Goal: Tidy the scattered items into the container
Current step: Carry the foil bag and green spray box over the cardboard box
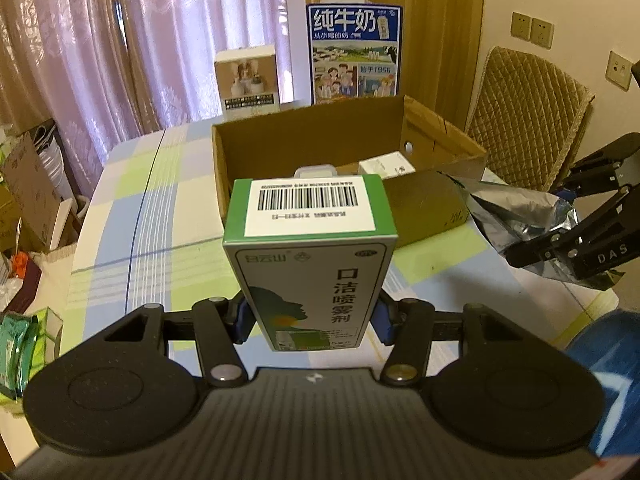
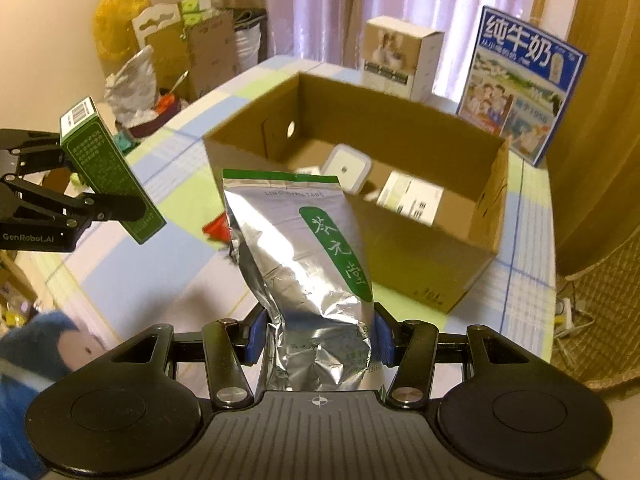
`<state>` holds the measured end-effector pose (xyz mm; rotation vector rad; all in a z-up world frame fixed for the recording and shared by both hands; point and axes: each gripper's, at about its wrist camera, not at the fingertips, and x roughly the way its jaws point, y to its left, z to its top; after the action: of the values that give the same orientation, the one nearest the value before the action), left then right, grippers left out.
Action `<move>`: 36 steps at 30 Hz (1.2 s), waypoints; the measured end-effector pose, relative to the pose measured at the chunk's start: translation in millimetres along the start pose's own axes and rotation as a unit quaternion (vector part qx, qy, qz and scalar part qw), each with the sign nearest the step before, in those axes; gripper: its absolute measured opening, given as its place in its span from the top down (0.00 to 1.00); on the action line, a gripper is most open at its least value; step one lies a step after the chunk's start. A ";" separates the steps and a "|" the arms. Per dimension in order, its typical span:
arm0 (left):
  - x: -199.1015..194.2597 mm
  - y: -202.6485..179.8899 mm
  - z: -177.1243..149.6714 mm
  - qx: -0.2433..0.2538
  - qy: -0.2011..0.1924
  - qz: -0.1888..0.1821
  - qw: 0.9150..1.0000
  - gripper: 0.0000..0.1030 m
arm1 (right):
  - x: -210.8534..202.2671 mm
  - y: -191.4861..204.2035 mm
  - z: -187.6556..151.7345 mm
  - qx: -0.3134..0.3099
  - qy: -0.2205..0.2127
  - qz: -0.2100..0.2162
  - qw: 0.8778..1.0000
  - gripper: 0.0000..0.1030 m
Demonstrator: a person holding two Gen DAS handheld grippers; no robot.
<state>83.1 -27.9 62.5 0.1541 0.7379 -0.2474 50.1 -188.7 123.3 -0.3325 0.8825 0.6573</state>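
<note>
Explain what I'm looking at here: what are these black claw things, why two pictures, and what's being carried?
These are two hand-held grippers, each with a camera looking along its fingers. The left gripper clamps a green and white box; the right gripper clamps a silver foil pouch. Each also shows in the other's picture, off to the side. Ahead, on a checked tablecloth, stands an open cardboard box already holding a few small white packages. Both items are held above the table, not yet inside.

place: probably a home | curtains (image 1: 160, 40); checked tablecloth (image 1: 160, 200); quilted chair (image 1: 528, 108)
</note>
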 end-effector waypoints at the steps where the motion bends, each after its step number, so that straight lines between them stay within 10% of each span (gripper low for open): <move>1: 0.0 0.7 4.9 0.000 -0.002 -0.001 1.000 0.50 | -1.5 -1.4 3.1 0.001 -0.003 0.000 1.000 0.52; 36: 74.1 14.7 111.1 0.025 -0.021 -0.008 0.999 0.50 | 46.5 -62.6 112.4 0.008 -0.027 -0.053 0.998 0.52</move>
<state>211.7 -51.3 94.0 0.1905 0.6925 -0.2843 180.0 -159.1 154.1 -0.3442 0.8132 0.5581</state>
